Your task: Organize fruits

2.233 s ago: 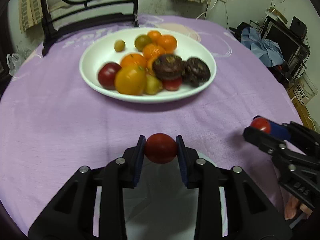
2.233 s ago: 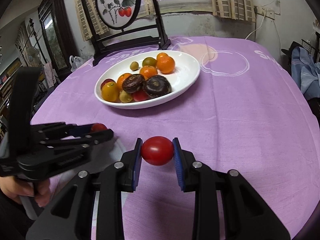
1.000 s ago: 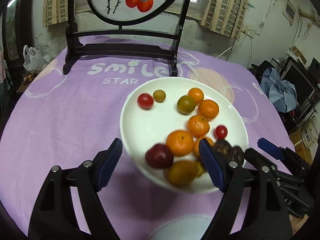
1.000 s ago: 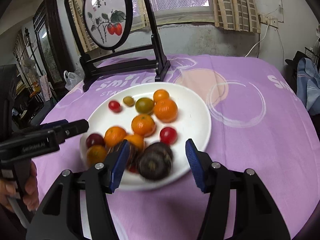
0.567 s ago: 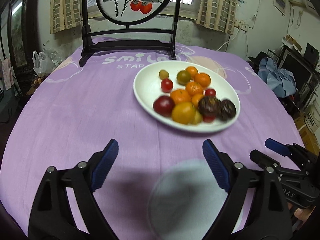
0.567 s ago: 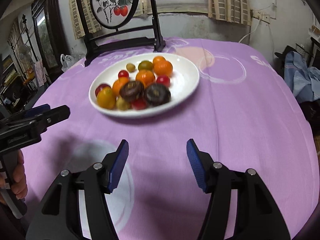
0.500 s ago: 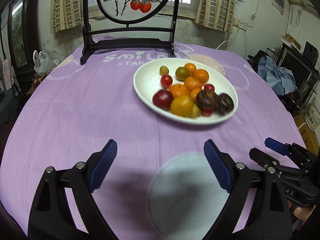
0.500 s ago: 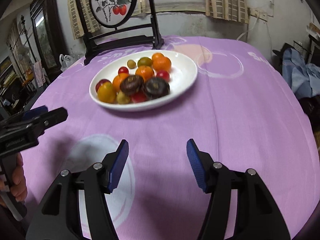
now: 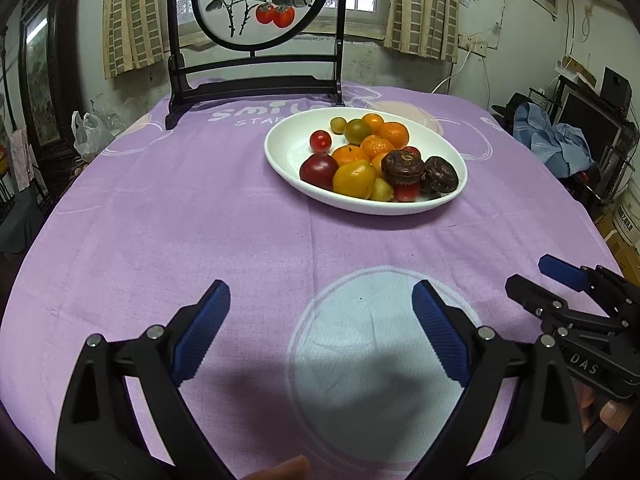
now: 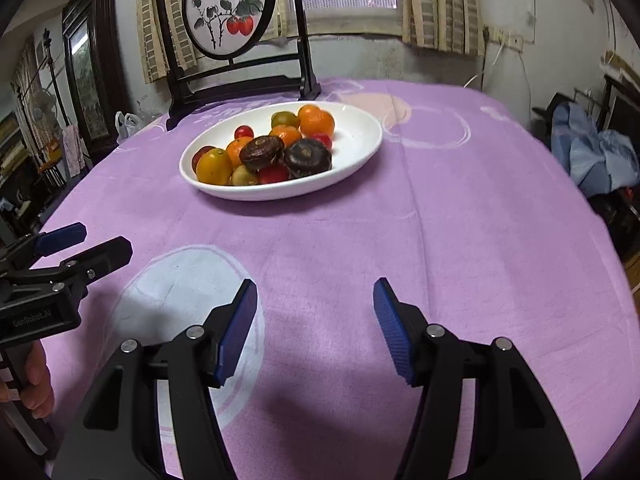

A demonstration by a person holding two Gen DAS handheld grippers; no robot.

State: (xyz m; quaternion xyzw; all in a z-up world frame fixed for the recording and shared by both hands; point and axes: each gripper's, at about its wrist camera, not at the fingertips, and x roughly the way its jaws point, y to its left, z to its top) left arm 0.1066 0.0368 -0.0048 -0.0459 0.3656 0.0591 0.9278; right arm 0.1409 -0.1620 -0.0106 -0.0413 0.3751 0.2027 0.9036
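Observation:
A white oval plate [image 9: 288,148] sits on the purple tablecloth and holds several fruits: oranges, red and yellow tomatoes, small green ones and two dark brown mangosteens [image 9: 402,166]. The plate also shows in the right wrist view [image 10: 360,132]. My left gripper [image 9: 320,328] is open and empty, low over the near cloth, well short of the plate. My right gripper [image 10: 316,320] is open and empty, also near the front edge. Each gripper shows at the side of the other's view: the right one [image 9: 560,280] and the left one [image 10: 80,248].
A dark wooden stand with a round painted screen [image 9: 256,4] stands at the table's far edge behind the plate. A pale blue circle print [image 9: 376,360] lies on the cloth under my left gripper. Clutter and blue cloth [image 9: 552,144] lie off the table at right.
Both grippers let go of their red tomatoes onto the plate, opened, and drew back toward the near edge. In the last half second they only settled slightly.

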